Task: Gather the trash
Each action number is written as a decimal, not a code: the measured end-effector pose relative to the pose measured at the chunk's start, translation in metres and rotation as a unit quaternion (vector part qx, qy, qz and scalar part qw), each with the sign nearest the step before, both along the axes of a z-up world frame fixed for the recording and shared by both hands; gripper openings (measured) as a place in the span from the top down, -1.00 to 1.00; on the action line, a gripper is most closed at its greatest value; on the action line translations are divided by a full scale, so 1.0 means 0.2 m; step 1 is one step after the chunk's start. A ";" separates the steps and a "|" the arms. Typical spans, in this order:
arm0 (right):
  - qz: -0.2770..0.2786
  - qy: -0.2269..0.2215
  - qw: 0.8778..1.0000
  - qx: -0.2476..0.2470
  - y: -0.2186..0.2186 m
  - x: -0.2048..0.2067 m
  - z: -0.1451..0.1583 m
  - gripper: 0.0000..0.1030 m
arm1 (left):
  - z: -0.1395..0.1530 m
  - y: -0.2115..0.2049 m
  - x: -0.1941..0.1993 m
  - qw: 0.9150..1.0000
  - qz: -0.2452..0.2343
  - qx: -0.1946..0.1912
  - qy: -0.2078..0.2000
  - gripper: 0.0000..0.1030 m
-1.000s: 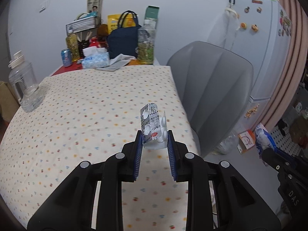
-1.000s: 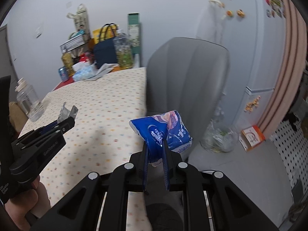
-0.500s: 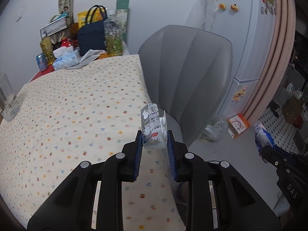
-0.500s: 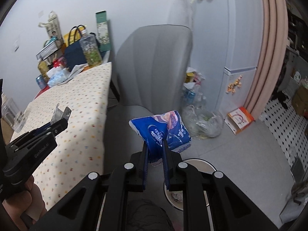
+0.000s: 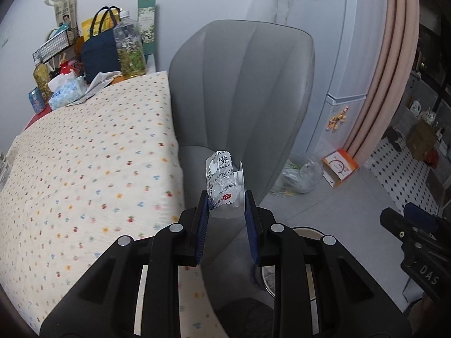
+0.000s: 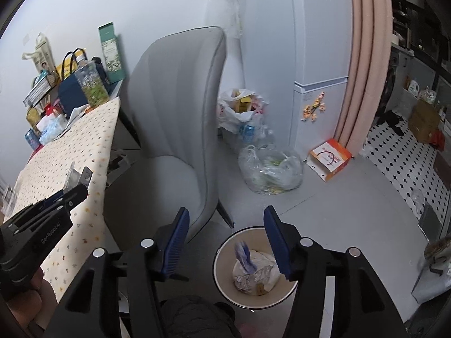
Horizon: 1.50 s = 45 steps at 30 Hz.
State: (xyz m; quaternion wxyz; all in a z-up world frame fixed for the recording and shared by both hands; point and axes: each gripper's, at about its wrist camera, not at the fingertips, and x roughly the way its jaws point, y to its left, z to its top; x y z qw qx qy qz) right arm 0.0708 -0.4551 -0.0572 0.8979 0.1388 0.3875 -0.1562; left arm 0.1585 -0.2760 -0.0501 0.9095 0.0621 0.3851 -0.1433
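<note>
My left gripper (image 5: 226,202) is shut on a silver pill blister pack (image 5: 222,186), held over the grey chair's seat beside the table edge. In the right wrist view that same gripper (image 6: 77,181) shows at the left with the blister pack (image 6: 77,176) sticking up from it. My right gripper (image 6: 225,219) hangs above a round white trash bin (image 6: 222,278) on the floor. Its jaws are opening and nothing is between them. The blue tissue wrapper (image 6: 244,255) is blurred inside the bin, over crumpled white paper.
A grey chair (image 6: 180,118) stands between the dotted tablecloth table (image 5: 84,174) and the bin. Plastic bags of rubbish (image 6: 270,166) and an orange-and-white box (image 6: 329,159) lie by the white fridge (image 6: 318,42). Bottles, a navy bag (image 5: 100,53) and tissues crowd the table's far end.
Both grippers swung right, away from the table toward the floor. The right gripper opened and the blue wrapper dropped into the bin. The left still holds the blister pack.
</note>
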 end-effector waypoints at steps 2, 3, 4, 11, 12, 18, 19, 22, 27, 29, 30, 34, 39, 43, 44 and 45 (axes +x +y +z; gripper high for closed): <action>-0.006 -0.001 1.000 0.004 -0.03 -0.02 0.00 -0.15 | -0.02 -0.04 -0.01 1.000 -0.009 0.004 0.003 0.52; -0.010 -0.001 1.000 0.006 -0.04 -0.03 -0.01 -0.19 | -0.02 -0.06 -0.01 1.000 -0.011 0.005 0.004 0.52; -0.013 -0.001 1.000 0.009 -0.06 -0.05 -0.01 -0.21 | -0.03 -0.08 -0.02 1.000 -0.016 0.006 0.007 0.52; -0.041 -0.008 0.999 0.002 -0.18 -0.17 0.02 -0.33 | -0.06 -0.23 -0.05 0.999 -0.042 0.004 0.016 0.52; -0.046 -0.008 0.999 0.002 -0.20 -0.19 0.02 -0.34 | -0.06 -0.25 -0.05 0.999 -0.045 0.004 0.016 0.52; -0.075 -0.005 0.997 0.005 -0.33 -0.28 0.00 -0.34 | -0.10 -0.40 -0.09 0.997 -0.072 0.005 0.025 0.52; -0.077 -0.005 0.997 0.005 -0.34 -0.30 0.00 -0.34 | -0.10 -0.43 -0.10 0.997 -0.078 0.005 0.028 0.52; -0.086 -0.004 0.996 0.006 -0.38 -0.33 -0.01 -0.34 | -0.12 -0.49 -0.12 0.995 -0.090 0.005 0.033 0.52; -0.101 -0.006 0.995 0.008 -0.42 -0.37 -0.01 -0.40 | -0.14 -0.57 -0.14 0.991 -0.123 -0.014 0.049 0.09; -0.104 -0.008 0.995 0.008 -0.43 -0.38 0.00 -0.43 | -0.12 -0.57 -0.15 0.991 -0.125 -0.023 0.042 -0.37; -0.103 -0.008 0.995 0.008 -0.43 -0.38 0.00 -0.44 | -0.12 -0.56 -0.15 0.992 -0.122 -0.023 0.037 -0.48; -0.098 -0.008 0.995 0.005 -0.40 -0.38 0.01 -0.45 | -0.09 -0.51 -0.13 0.993 -0.111 -0.031 0.034 -0.70; -0.082 -0.014 0.997 -0.003 -0.31 -0.34 0.05 -0.52 | -0.06 -0.39 -0.10 0.995 -0.088 -0.044 0.030 -0.84; -0.068 -0.017 0.997 -0.011 -0.22 -0.30 0.09 -0.56 | -0.02 -0.26 -0.08 0.996 -0.069 -0.055 0.024 -0.84; -0.065 -0.019 0.998 -0.013 -0.20 -0.29 0.11 -0.58 | 0.00 -0.22 -0.08 0.996 -0.061 -0.060 0.022 -0.84; -0.061 -0.020 0.998 -0.016 -0.17 -0.29 0.12 -0.61 | 0.01 -0.20 -0.07 0.996 -0.057 -0.061 0.020 -0.84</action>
